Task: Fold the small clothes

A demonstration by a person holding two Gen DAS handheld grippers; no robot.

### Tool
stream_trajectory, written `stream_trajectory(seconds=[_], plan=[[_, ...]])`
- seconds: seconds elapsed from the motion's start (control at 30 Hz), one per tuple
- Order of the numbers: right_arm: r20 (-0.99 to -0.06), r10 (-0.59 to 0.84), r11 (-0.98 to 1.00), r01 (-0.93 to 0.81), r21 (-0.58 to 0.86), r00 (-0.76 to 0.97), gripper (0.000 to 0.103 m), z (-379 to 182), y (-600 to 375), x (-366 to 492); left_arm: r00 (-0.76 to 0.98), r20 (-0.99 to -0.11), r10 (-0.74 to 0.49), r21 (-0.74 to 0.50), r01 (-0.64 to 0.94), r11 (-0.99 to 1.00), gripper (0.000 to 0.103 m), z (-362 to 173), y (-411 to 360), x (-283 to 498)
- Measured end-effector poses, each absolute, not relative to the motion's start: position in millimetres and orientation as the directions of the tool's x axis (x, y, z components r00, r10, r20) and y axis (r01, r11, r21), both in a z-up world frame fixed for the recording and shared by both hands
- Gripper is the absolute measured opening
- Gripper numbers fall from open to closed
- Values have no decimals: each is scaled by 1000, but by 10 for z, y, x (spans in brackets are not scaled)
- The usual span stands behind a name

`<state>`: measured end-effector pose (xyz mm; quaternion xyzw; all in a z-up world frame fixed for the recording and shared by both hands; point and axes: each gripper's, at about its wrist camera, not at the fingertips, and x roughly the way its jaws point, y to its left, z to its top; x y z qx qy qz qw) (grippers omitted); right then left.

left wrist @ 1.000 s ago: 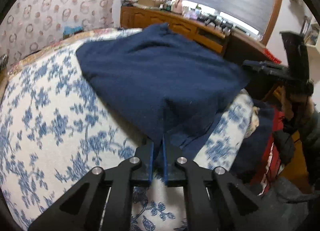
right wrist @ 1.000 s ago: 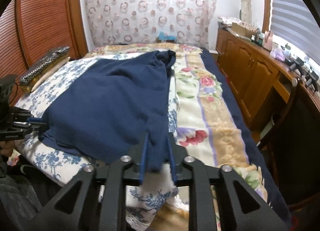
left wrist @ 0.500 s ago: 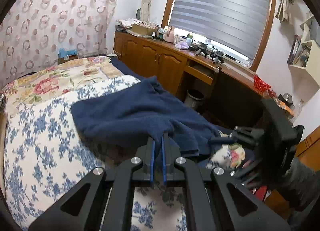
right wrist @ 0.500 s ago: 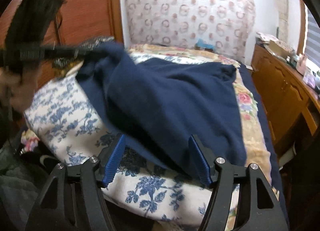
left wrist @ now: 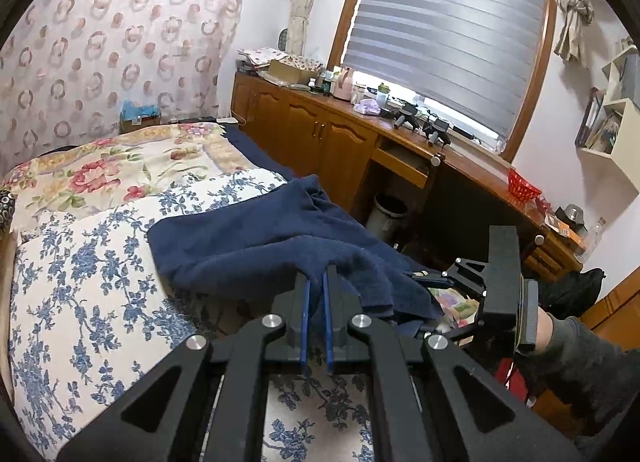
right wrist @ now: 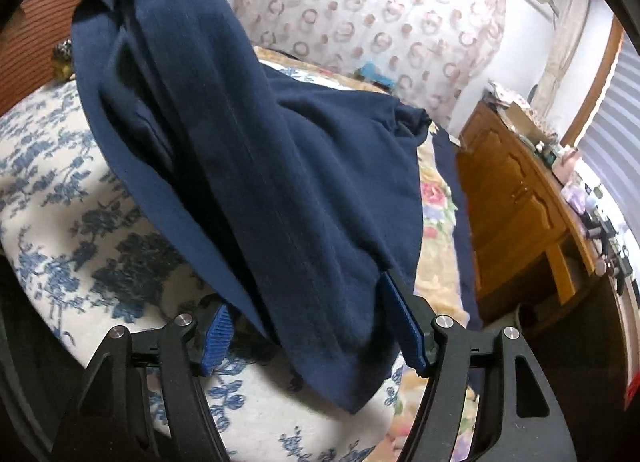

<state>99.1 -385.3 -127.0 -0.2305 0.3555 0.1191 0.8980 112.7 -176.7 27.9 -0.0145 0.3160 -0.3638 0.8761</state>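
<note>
My left gripper (left wrist: 315,282) was pinched tight on one edge of the dark blue garment (right wrist: 256,166), holding that corner lifted off the bed (left wrist: 80,302). The rest of the cloth trailed from it across the blue-flowered cover (right wrist: 60,222), bunched at the far end. My right gripper (right wrist: 308,326) stood wide, its blue pads apart, with the lower hanging fold of the garment lying loosely between them but not pressed.

As I judged it, the step in hand was taking a second hold so the piece could be spread and folded. To do it well, I needed to bring the right gripper onto a single clean edge rather than a thick bunch, close only once the cloth sat deep between the pads, and keep the left hold steady so the fabric hung straight. Pulling the two holds gently apart would flatten the wrinkles before laying it down. The risk was catching the bed cover along with the garment.

I could read no brand, label or writing anywhere; the things on the sideboard (left wrist: 320,134) were too small to make out.
</note>
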Motion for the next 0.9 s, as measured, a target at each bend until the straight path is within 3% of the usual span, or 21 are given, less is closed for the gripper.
stream_trajectory(seconds=[0.13,0.17,0.43,0.67,0.7,0.8,0.9], plan=[[-674,89,857,-401,-323,733,16,-1119,-3932,1044,556,-539,-633,-254,609,751,3,297,-1687,1186],[-665,103,857,-406,-318,740,14,-1049,-3937,1071,563,-538,-628,-253,602,757,3,309,-1666,1217],[-592,160,843,-422,-334,790,11,-474,-3901,1683,607,-553,-571,-254,530,809,6,293,-1523,1763],[-667,227,833,-496,-244,710,11,-626,-3861,2550,579,-599,-553,-290,487,824,13,32,-1415,2275],[-675,237,832,-505,-230,698,11,-642,-3852,2637,578,-598,-555,-294,487,823,17,18,-1398,2302],[-693,283,831,-531,-168,663,12,-699,-3887,2875,599,-590,-541,-279,477,833,40,23,-1329,2363],[-698,328,830,-547,-110,636,14,-711,-3906,3042,604,-578,-549,-291,476,830,49,33,-1248,2422]])
